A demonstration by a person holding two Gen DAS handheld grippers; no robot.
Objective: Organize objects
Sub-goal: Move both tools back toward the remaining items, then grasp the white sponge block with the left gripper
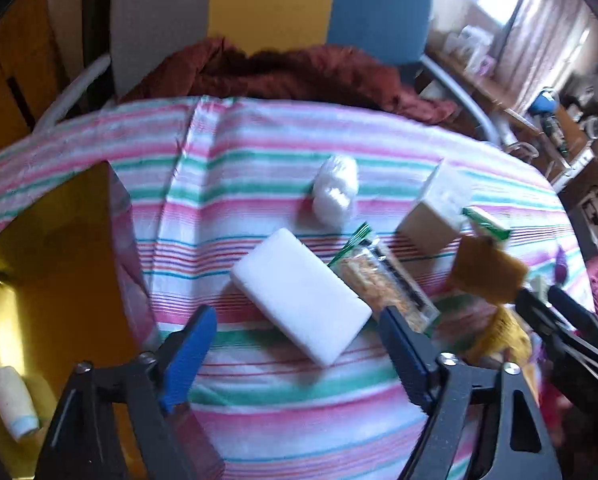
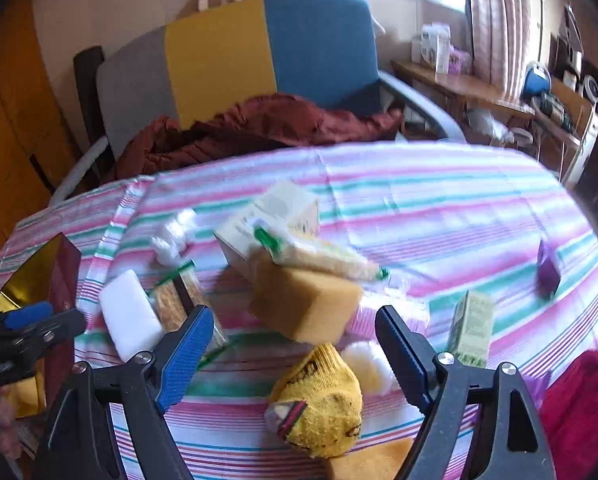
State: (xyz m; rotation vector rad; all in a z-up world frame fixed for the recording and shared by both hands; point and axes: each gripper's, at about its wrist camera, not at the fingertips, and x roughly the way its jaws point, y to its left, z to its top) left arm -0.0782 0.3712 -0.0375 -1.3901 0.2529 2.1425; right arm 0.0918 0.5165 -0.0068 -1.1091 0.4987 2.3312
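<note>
Two tools up over a stripy surface, both wide open, nothing held. Left tool hanging right over a white block, with the block lying flat between its two fingers but not squeezed yet. Just right of that tool, a clear snack pack, then a brown sponge and a cream box farther ahead. A white fluffy ball straight ahead, past the block. To the left of the tool, a gold box with a pale bottle lying inside.

Right tool open over a yellow sock, which sits just under and near it, with the brown sponge ahead between the fingers. A green carton to its right, a purple thing far right.

Looks like the picking-up step, with most things not yet put away. Next, probably: lower the left tool, line up with the block's short sides, squeeze gently, lift, carry left to the gold box. Soft block, so easy to squash or tip.
</note>
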